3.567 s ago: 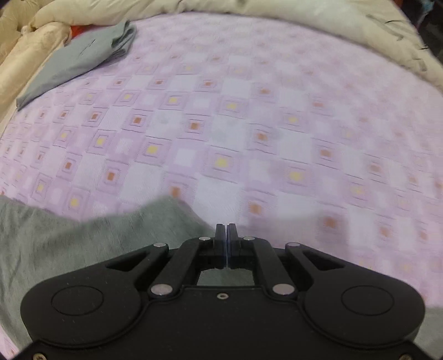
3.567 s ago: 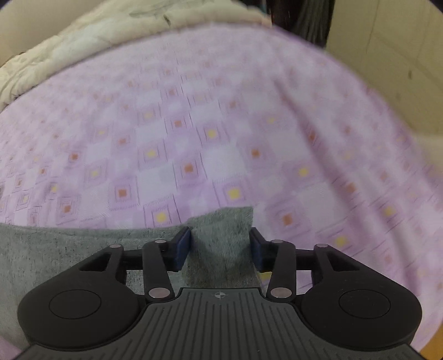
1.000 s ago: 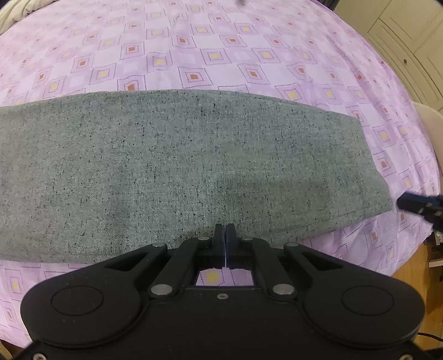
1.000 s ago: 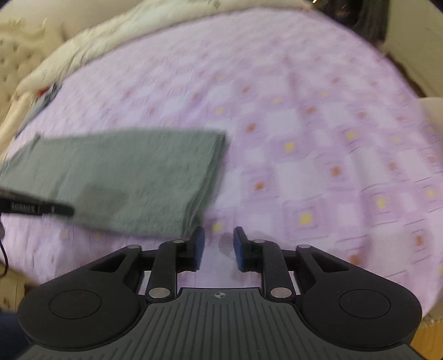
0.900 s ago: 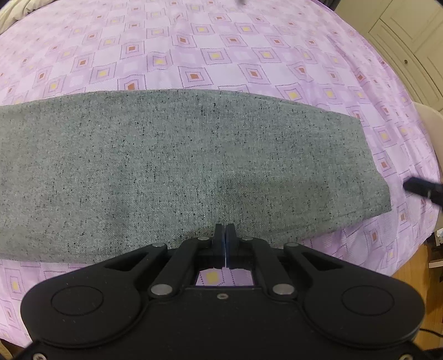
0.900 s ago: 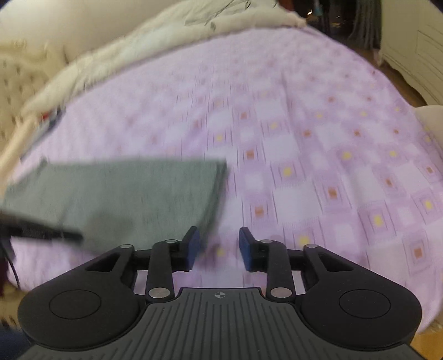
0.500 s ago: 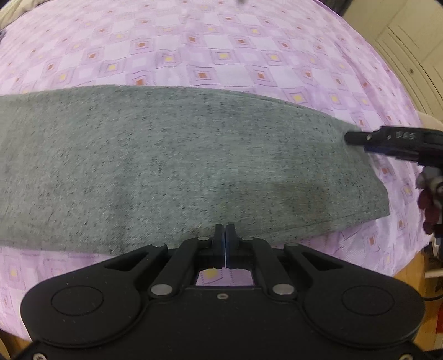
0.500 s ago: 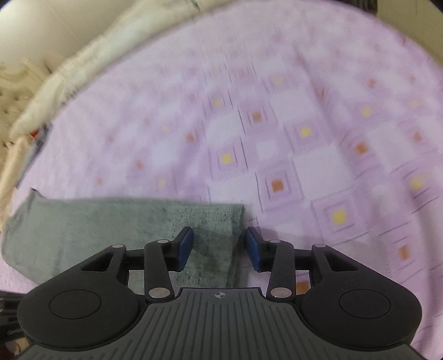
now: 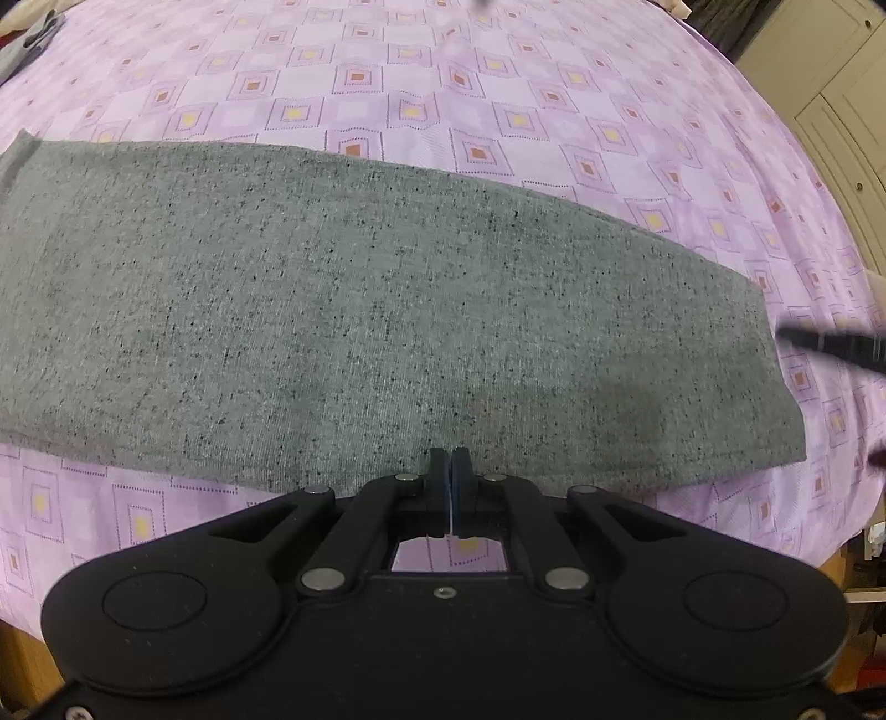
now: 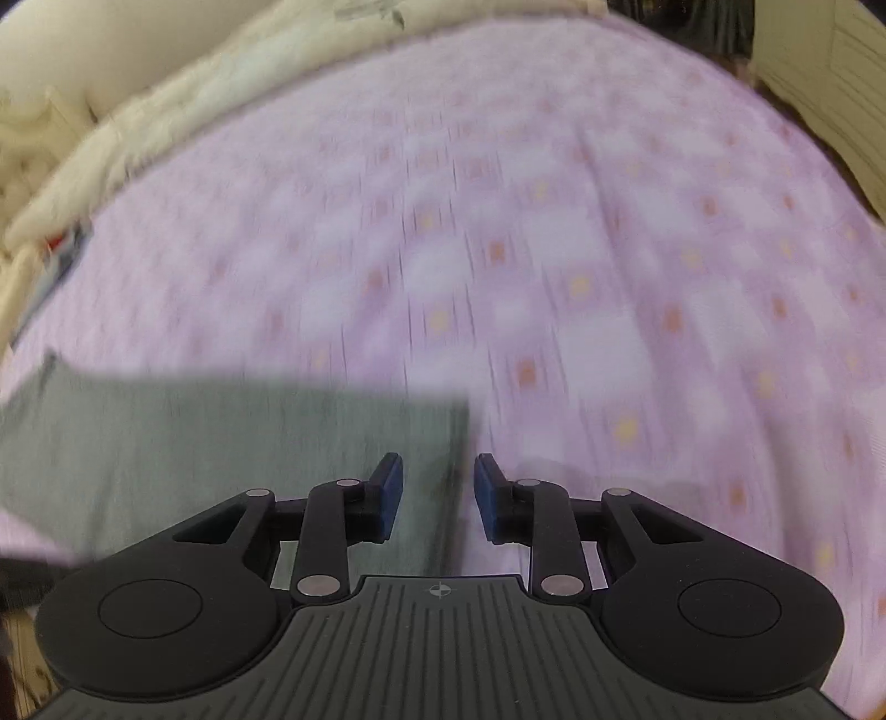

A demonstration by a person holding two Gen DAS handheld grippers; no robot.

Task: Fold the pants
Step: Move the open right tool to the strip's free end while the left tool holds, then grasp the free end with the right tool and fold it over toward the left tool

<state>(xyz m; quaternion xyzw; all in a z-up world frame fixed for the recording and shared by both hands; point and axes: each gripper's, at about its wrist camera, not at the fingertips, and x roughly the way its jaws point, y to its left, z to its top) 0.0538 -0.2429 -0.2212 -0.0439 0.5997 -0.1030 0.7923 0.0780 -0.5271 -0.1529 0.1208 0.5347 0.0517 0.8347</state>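
The grey speckled pants lie flat as one long folded strip across the purple patterned bed sheet. My left gripper is shut and empty, hovering over the strip's near edge at its middle. In the blurred right wrist view the pants show at lower left. My right gripper is open, its blue pads straddling the right end edge of the pants from above. A blurred tip of the right gripper shows at the right edge of the left wrist view.
A cream quilt is bunched along the far side of the bed. Another grey garment lies at the far left corner. White cabinet doors stand past the bed's right side. The bed's near edge drops off at the lower right.
My right gripper has swung over the right end of the pants, staying open, and is moving fast. The left gripper has shifted slightly and stays shut.
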